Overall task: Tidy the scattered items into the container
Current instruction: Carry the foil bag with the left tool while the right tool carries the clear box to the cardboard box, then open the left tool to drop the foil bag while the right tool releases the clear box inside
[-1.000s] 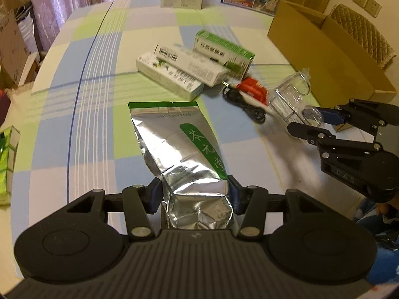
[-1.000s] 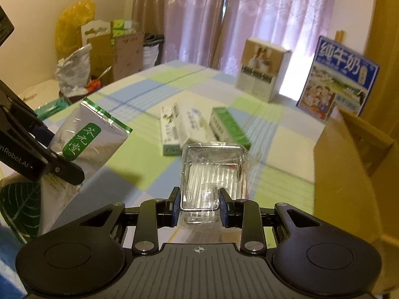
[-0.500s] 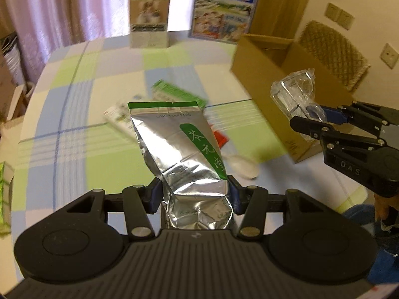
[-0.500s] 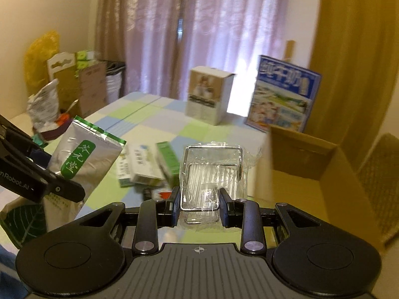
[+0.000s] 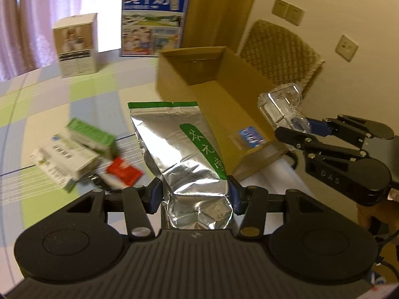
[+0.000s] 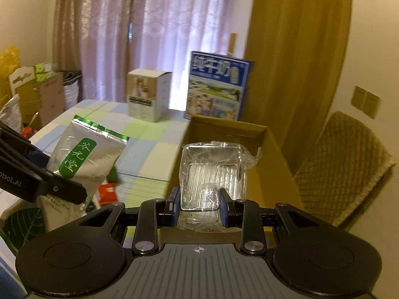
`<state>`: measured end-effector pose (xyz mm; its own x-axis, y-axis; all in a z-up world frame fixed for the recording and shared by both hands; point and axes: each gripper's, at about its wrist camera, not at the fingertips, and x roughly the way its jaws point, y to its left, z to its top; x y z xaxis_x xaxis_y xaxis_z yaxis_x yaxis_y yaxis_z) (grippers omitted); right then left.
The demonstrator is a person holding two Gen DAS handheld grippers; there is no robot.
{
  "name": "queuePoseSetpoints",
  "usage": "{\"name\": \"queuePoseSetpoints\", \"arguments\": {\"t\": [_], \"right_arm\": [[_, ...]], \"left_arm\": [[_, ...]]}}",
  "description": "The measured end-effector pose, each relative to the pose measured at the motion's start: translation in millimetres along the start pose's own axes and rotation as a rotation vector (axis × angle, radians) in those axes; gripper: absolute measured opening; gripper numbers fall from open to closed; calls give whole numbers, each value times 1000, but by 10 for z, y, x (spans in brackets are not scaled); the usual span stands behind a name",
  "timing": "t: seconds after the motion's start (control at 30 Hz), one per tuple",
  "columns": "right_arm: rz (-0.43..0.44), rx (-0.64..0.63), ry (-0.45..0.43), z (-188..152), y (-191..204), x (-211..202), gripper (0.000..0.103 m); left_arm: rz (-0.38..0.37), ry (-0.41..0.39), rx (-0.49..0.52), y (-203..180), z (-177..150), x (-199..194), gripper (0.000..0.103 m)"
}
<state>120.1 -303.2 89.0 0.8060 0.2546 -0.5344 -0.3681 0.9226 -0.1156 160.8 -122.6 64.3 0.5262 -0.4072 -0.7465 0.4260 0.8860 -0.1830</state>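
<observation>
The left gripper (image 5: 194, 196) was clamped on the crumpled lower end of a silver foil pouch (image 5: 179, 147) with a green label, its blue pads pressing in from both sides. The pouch stood up and away from the gripper, off the table, with its green-edged top toward the cardboard box (image 5: 214, 94).

The right gripper (image 6: 198, 205) held a clear plastic box (image 6: 212, 174) wrapped in loose film — narrow jaws, pads tight against its lower sides. In the right wrist view this clear box hung in front of the open cardboard box (image 6: 274, 154), at its near left wall; whether it was over the opening could not be told.

The cardboard box sat open on a checked tablecloth (image 5: 87, 92) of green, blue and cream squares. To its left on the cloth lay the scattered items — blurred white and green cartons (image 5: 74, 149), a red packet (image 5: 123, 172) and a dark cable (image 5: 97, 182). At the far edge stood a small printed carton (image 5: 76, 44) and a blue milk carton (image 5: 154, 20). A woven chair (image 5: 279, 52) stood beyond the box, against a cream wall.
</observation>
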Motion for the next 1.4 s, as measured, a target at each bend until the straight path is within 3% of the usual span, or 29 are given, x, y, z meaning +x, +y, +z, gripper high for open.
{"name": "queuePoseSetpoints", "arguments": {"t": [0.27, 0.6, 1.4], "right_arm": [[-41, 42, 15, -44, -380, -62, 28], [-51, 84, 48, -50, -621, -4, 28], [-47, 95, 65, 172, -947, 446, 28]], "left_arm": [[-65, 8, 14, -310, 210, 232, 47], [-108, 16, -1, -422, 380, 412, 47], [-120, 14, -37, -501, 869, 802, 47]]}}
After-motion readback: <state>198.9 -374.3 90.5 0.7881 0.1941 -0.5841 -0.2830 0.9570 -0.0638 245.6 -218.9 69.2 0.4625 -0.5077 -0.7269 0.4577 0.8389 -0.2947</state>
